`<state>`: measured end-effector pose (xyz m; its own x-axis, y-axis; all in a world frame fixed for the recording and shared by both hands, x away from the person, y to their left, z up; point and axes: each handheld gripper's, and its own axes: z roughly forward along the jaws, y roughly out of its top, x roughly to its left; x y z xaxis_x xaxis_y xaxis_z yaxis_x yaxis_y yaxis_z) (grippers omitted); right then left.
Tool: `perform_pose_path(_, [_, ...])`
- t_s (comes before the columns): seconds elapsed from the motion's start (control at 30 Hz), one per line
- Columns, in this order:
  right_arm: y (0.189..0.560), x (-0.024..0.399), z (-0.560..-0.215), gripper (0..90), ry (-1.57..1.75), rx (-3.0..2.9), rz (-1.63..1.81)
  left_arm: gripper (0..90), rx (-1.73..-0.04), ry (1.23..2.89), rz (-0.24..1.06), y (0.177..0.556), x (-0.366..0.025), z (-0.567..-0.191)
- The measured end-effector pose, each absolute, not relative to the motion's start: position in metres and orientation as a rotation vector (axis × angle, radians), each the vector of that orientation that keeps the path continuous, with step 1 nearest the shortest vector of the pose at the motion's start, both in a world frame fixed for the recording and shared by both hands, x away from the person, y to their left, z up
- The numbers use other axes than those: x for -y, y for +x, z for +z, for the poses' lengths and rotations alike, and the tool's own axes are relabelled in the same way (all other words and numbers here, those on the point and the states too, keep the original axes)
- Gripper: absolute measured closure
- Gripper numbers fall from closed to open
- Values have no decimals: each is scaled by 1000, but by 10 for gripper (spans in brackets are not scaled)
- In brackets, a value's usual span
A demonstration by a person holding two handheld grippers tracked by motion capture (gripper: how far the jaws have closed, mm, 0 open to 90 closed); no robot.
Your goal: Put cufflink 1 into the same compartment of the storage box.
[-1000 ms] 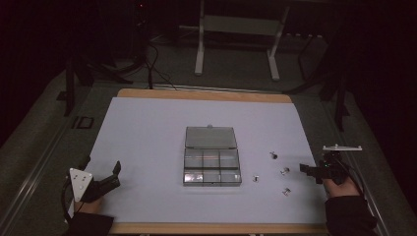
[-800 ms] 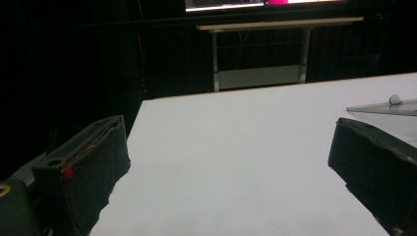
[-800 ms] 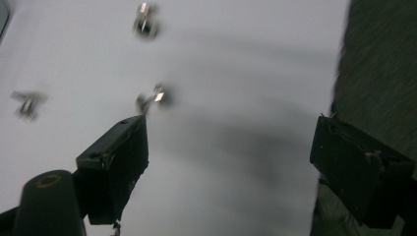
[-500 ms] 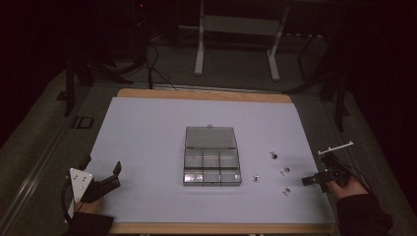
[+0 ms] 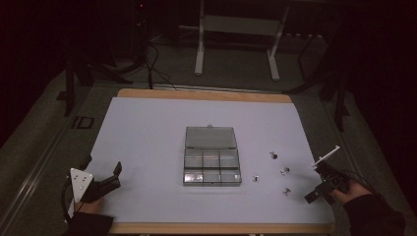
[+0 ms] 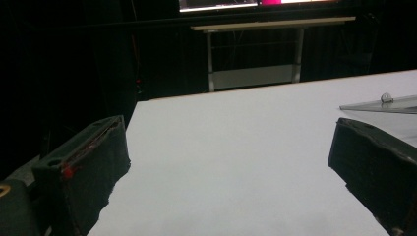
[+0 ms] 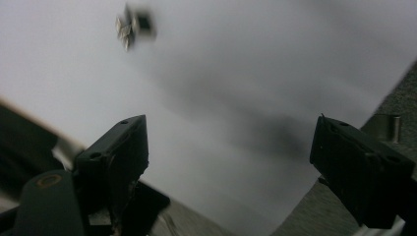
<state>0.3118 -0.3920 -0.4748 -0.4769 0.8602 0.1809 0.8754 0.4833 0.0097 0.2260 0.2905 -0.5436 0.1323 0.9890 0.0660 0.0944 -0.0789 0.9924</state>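
Note:
A clear compartment box (image 5: 212,168) sits mid-table with its lid (image 5: 210,137) lying open behind it. Several small metal parts (image 5: 284,171) lie on the white mat to its right. My right gripper (image 5: 313,191) hovers tilted at the near right corner, just right of the nearest part (image 5: 286,191). In the right gripper view it (image 7: 231,162) is open and holds nothing, with one blurred part (image 7: 134,23) far ahead. My left gripper (image 5: 114,177) rests at the near left, open and without a load (image 6: 226,167), and the lid's edge (image 6: 383,102) shows at its right.
The white mat (image 5: 147,142) covers a wooden table whose front edge (image 5: 221,228) lies just before both hands. A metal table frame (image 5: 236,29) stands on the dark floor behind. Bare mat separates the left gripper from the box.
My right gripper has drawn back toward the table's near right corner and tilted, its top plate now slanted. The left gripper has stayed put.

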Motion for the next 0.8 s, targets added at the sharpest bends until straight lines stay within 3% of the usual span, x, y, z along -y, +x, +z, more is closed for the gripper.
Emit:
perform_pose_path(0.77, [277,358,-480,191,-882,2768,53,28,-1141,1401,1116,226,-290,-544])
perform_pose_path(0.8, [274,351,-477,231,-819,2797,56,28,-1140,1401,1116,226,-290,-544])
